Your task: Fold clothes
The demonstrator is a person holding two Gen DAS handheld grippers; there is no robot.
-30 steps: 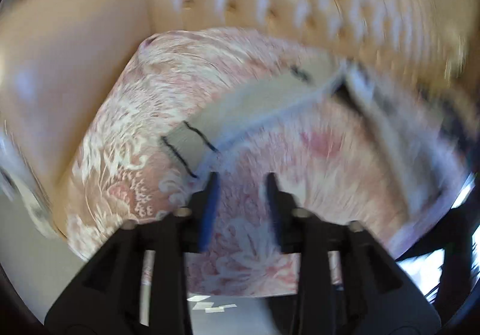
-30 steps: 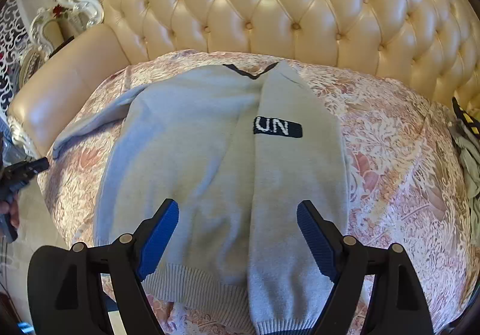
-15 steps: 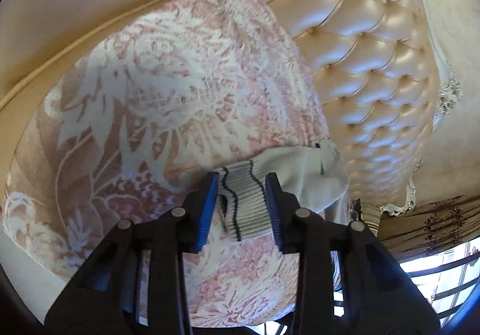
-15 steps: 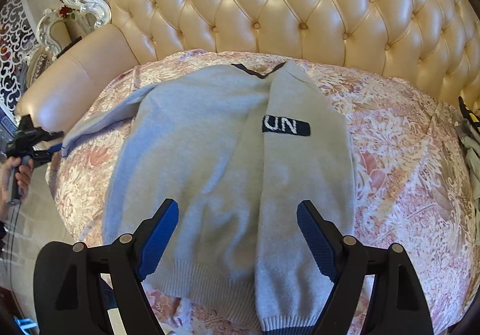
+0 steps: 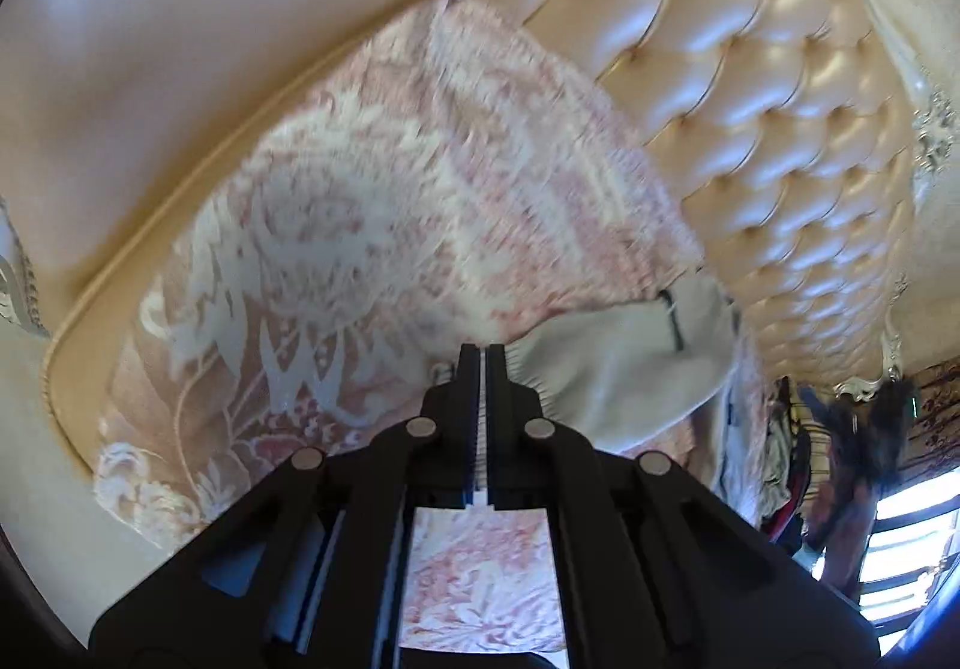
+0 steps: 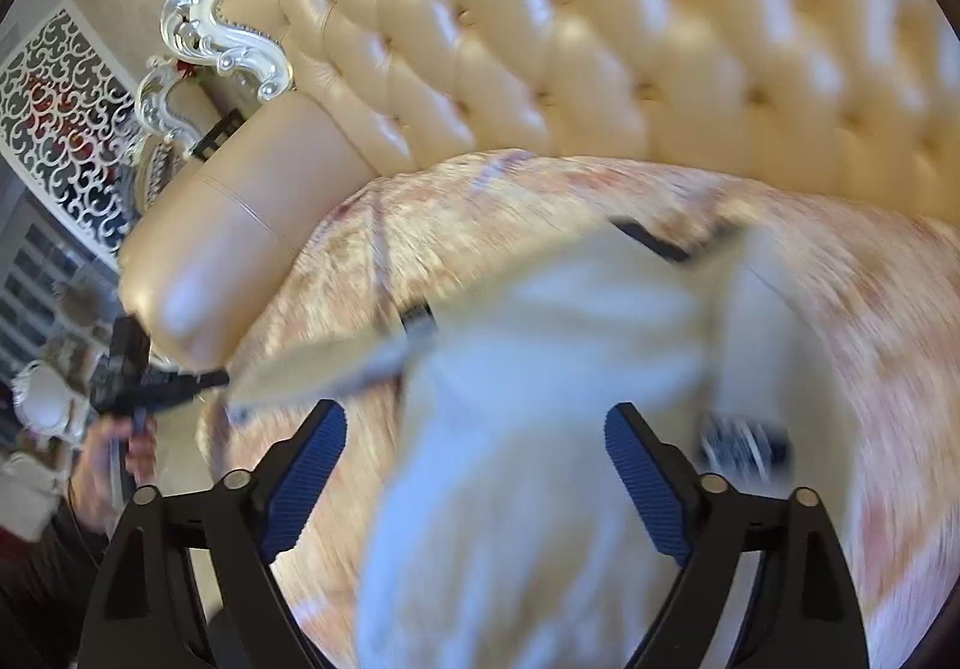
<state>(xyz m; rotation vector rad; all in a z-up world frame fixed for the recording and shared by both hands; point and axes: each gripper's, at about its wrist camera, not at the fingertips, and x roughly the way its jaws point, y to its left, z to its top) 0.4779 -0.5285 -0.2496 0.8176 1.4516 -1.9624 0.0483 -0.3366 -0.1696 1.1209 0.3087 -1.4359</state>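
A light grey knit sweater (image 6: 540,429) with dark trim lies on the pink floral bedspread (image 6: 840,309); this view is blurred. Its right sleeve is folded over the body, with a dark label (image 6: 744,444) showing. My left gripper (image 5: 483,354) is shut on the ribbed cuff of the other sleeve (image 5: 612,369), which stretches away from the fingers. That gripper also shows at the left of the right wrist view (image 6: 156,387), holding the sleeve (image 6: 336,363) out sideways. My right gripper (image 6: 474,477) is open and empty above the sweater's body.
A tufted cream leather headboard (image 6: 600,39) stands behind the bed, with a padded side rail (image 6: 234,237) at the left. A pile of other clothes (image 5: 786,459) lies at the far right of the bed. A window (image 5: 906,549) is beyond it.
My left gripper has closed on the sleeve cuff that lay between its open fingers. The right gripper has swung left and lower over the sweater, still open.
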